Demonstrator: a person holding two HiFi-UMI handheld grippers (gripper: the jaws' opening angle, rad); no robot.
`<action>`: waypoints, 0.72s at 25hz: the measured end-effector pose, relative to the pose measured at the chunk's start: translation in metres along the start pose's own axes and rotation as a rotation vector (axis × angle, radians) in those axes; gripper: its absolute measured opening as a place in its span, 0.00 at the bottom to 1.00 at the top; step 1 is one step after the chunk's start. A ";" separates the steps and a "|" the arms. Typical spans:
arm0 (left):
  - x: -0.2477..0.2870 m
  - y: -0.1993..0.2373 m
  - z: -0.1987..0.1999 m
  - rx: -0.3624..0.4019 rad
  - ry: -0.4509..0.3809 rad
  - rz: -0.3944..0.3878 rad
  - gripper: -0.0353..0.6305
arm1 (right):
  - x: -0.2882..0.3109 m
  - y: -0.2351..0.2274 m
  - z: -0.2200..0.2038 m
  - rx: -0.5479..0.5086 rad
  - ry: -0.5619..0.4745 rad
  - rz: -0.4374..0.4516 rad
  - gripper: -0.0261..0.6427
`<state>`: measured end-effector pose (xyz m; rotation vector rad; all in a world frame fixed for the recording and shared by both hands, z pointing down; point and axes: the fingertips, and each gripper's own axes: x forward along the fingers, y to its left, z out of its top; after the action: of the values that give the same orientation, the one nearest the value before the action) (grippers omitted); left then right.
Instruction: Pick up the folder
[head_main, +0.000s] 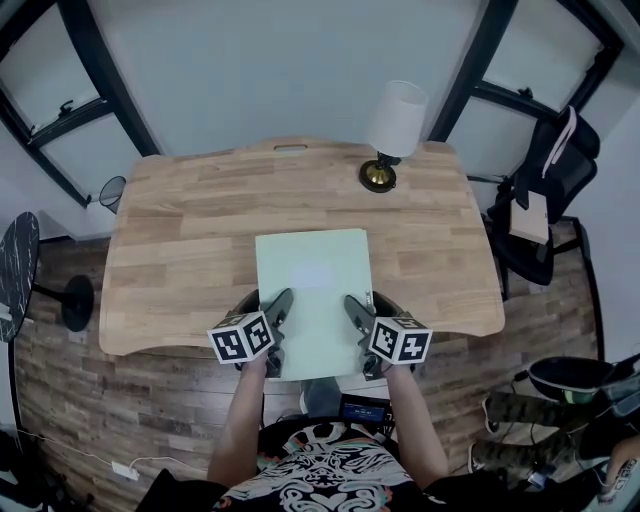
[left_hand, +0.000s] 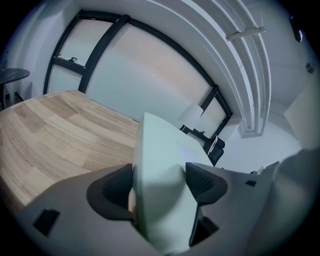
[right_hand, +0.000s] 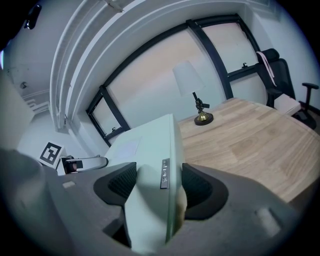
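Observation:
A pale green folder (head_main: 314, 290) is held over the near middle of the wooden desk (head_main: 180, 240), its near end past the desk's front edge. My left gripper (head_main: 275, 318) is shut on the folder's left side near its near corner. My right gripper (head_main: 357, 318) is shut on the right side. In the left gripper view the folder (left_hand: 160, 165) runs edge-on between the two dark pads (left_hand: 205, 181). In the right gripper view the folder (right_hand: 155, 165) sits clamped between the pads (right_hand: 197, 187), a small metal clip showing on its edge.
A table lamp (head_main: 392, 130) with a white shade and brass base stands at the desk's back right. A black office chair (head_main: 545, 190) is to the right of the desk. A round black stool (head_main: 20, 270) stands at the left. Windows line the far wall.

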<state>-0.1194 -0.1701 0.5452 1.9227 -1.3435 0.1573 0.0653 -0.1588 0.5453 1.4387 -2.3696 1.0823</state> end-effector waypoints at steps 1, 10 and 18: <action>-0.003 -0.002 0.000 0.004 -0.003 -0.003 0.53 | -0.003 0.002 0.000 -0.001 -0.005 -0.001 0.45; -0.018 -0.019 0.003 0.025 -0.023 -0.045 0.53 | -0.029 0.011 0.004 -0.010 -0.052 -0.019 0.45; -0.020 -0.034 0.001 0.039 -0.026 -0.063 0.53 | -0.044 0.006 0.005 -0.005 -0.071 -0.030 0.45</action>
<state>-0.1001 -0.1507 0.5168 2.0035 -1.3040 0.1291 0.0842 -0.1294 0.5171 1.5301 -2.3879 1.0338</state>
